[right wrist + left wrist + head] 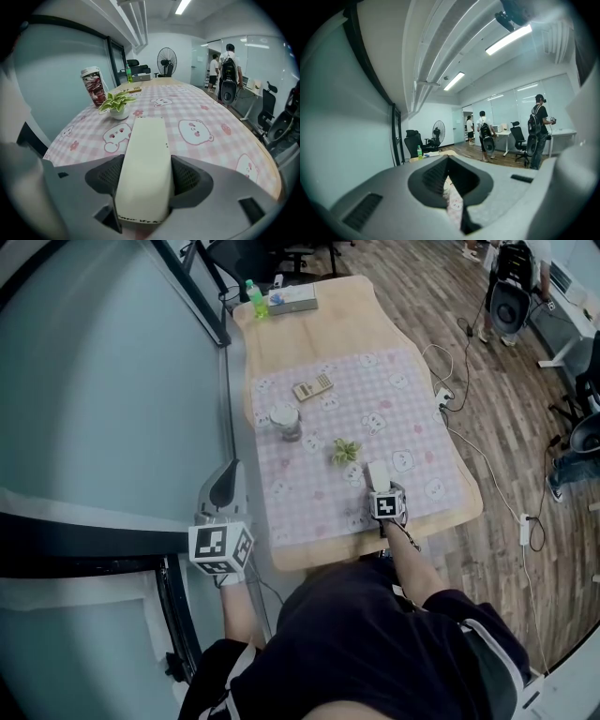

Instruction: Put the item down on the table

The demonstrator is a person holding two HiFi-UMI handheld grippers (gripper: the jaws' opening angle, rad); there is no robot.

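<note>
A cream-white oblong box [145, 159] sits lengthwise between the jaws of my right gripper [147, 174], and the pads press on both its long sides. The box [378, 474] slopes down onto the pink checked cloth [412, 427] near the table's front edge. Whether its far end touches the cloth I cannot tell. In the head view the right gripper [380, 487] is just behind the box. My left gripper [225, 482] hangs off the table's left side beside the glass wall. In its own view the left gripper [457, 206] has its jaws together with nothing held.
A small potted plant [345, 452] stands just beyond the box, and a lidded cup [285, 420] further left. A tan flat gadget [312, 387] lies mid-cloth. At the far end stand a green bottle [253, 298] and a flat box [295, 302]. The table's front corner [469, 512] is close.
</note>
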